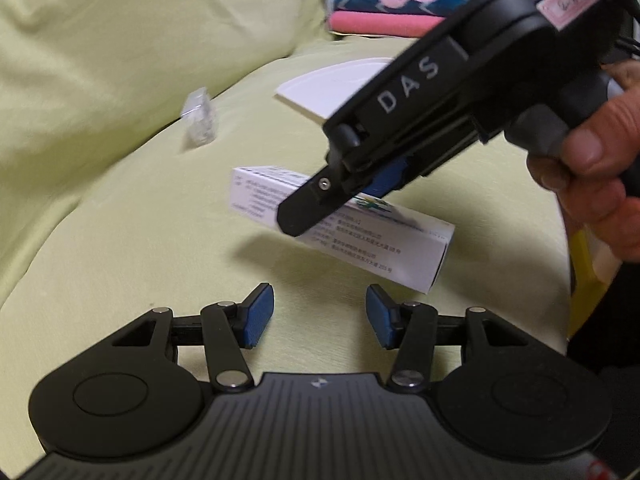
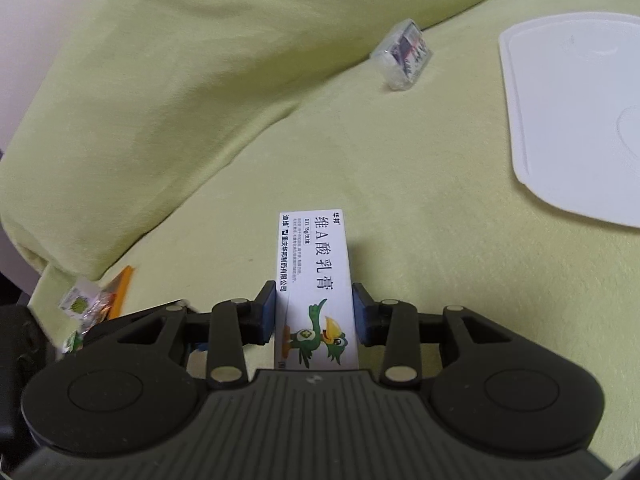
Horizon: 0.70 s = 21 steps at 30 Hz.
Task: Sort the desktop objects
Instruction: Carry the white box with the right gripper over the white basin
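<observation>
The right gripper [image 2: 314,314] is clamped on a white ointment box [image 2: 316,280], its two blue pads pressing the long sides of the carton while the printed top face with a green cartoon bird points away from the camera. In the left wrist view the same box [image 1: 400,248] hangs tilted above the pale green cover [image 1: 140,220], casting a shadow on it, with the right gripper [image 1: 320,208] reaching down from the upper right and a hand [image 1: 592,184] wrapped round its grey handle. The left gripper [image 1: 320,316] sits low in front of the box with its blue pads [image 1: 258,316] set apart and nothing between them; the box lies just beyond its fingertips, not touching. One white tray [image 2: 580,120] rests on the cover to the right, cut off by the picture's edge, and in the left view the tray [image 1: 320,88] is partly hidden behind the right gripper. One small clear plastic case [image 2: 402,56] lies near the fold of the cover, well apart from the box; its contents are too blurred to name. At the lower left edge of the right view a few small packets [image 2: 80,300] and an orange strip show, partly hidden by the gripper body. Folded pink and blue cloth [image 1: 392,12] lies in the background.
</observation>
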Motion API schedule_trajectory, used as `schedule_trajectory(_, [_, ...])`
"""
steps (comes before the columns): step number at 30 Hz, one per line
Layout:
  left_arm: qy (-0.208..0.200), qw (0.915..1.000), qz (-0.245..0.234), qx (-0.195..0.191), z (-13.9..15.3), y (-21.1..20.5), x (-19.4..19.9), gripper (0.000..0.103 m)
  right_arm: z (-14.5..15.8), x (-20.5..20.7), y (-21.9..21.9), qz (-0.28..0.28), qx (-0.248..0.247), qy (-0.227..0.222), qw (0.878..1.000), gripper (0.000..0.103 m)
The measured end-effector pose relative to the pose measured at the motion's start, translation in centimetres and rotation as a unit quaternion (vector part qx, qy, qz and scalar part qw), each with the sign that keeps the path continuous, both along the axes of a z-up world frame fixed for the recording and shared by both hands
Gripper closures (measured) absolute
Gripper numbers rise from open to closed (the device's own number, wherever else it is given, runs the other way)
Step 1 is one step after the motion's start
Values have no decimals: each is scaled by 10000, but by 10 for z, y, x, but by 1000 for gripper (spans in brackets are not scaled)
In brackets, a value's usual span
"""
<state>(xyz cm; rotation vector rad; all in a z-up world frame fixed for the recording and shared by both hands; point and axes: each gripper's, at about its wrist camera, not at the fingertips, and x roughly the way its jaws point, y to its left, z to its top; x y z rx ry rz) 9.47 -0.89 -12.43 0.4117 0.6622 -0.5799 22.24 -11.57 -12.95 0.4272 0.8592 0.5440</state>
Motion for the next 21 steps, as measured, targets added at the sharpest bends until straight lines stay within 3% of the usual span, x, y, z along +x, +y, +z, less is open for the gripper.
schedule_trajectory(12, [-344,9927,-1121,290,22,-34,-29,47,18,-61,-25,-189,378,-281,9987,69])
schedule_trajectory(21, [-603,9758,-2038,521,34,-85,-55,47,36,-113,-79,-1097,341,-496,9921,69])
